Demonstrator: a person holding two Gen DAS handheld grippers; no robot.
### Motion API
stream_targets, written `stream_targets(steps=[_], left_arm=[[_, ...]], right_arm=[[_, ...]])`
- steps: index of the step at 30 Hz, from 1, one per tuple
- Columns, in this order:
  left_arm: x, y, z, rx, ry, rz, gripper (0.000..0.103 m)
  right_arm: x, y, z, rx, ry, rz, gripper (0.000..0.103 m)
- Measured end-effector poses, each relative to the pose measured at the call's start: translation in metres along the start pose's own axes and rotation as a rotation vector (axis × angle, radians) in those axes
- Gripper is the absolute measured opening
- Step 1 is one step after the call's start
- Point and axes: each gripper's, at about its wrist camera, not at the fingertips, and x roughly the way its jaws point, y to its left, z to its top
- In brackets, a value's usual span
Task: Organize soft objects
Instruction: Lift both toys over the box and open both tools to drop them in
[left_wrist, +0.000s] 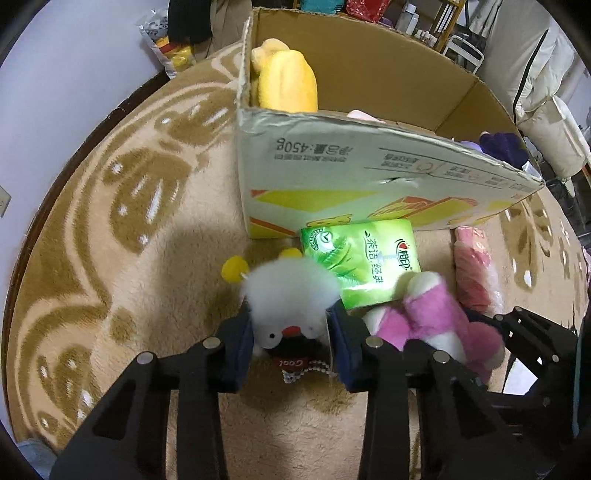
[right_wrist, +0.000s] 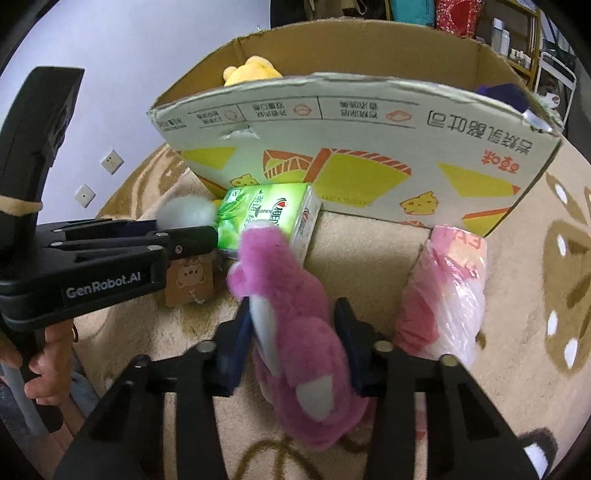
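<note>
My left gripper (left_wrist: 291, 332) is shut on a white fluffy penguin plush (left_wrist: 290, 295) with yellow feet, just above the carpet. My right gripper (right_wrist: 291, 325) is shut on a pink and white plush bear (right_wrist: 295, 332); that bear also shows in the left wrist view (left_wrist: 436, 321). Both toys are in front of an open cardboard box (left_wrist: 369, 177), which shows in the right wrist view too (right_wrist: 351, 140). The box holds a yellow plush (left_wrist: 284, 81) and a dark purple plush (left_wrist: 502, 146). The left gripper's arm (right_wrist: 110, 254) is at the left of the right wrist view.
A green tissue pack (left_wrist: 362, 258) leans against the box front, between the two toys. A pink item in a clear plastic bag (right_wrist: 443, 295) lies on the beige patterned carpet (left_wrist: 129, 221) at the right. Shelves and clutter stand behind the box.
</note>
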Motion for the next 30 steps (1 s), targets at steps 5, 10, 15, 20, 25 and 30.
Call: stream_targets(steps=[5, 10, 15, 20, 25, 30], left_arm=[[-0.006, 0.003, -0.008, -0.012, -0.038, -0.014, 0.034], [-0.019, 0.010, -0.017, -0.033, -0.093, 0.020, 0.034], [-0.039, 0.014, -0.024, -0.052, -0.160, 0.076, 0.034], [-0.065, 0.019, -0.032, -0.080, -0.227, 0.084, 0.034], [-0.086, 0.014, -0.042, -0.066, -0.292, 0.124, 0.034], [-0.104, 0.006, -0.048, -0.047, -0.360, 0.169, 0.034]], right_arm=[[-0.011, -0.002, -0.005, 0.013, -0.028, -0.005, 0.039], [-0.031, -0.010, -0.008, 0.058, -0.082, 0.003, 0.039], [-0.052, -0.017, -0.010, 0.055, -0.129, -0.033, 0.039], [-0.070, -0.018, -0.008, 0.048, -0.188, -0.055, 0.039], [-0.093, -0.010, -0.005, 0.010, -0.273, -0.089, 0.039], [-0.112, -0.003, 0.002, -0.003, -0.336, -0.113, 0.039]])
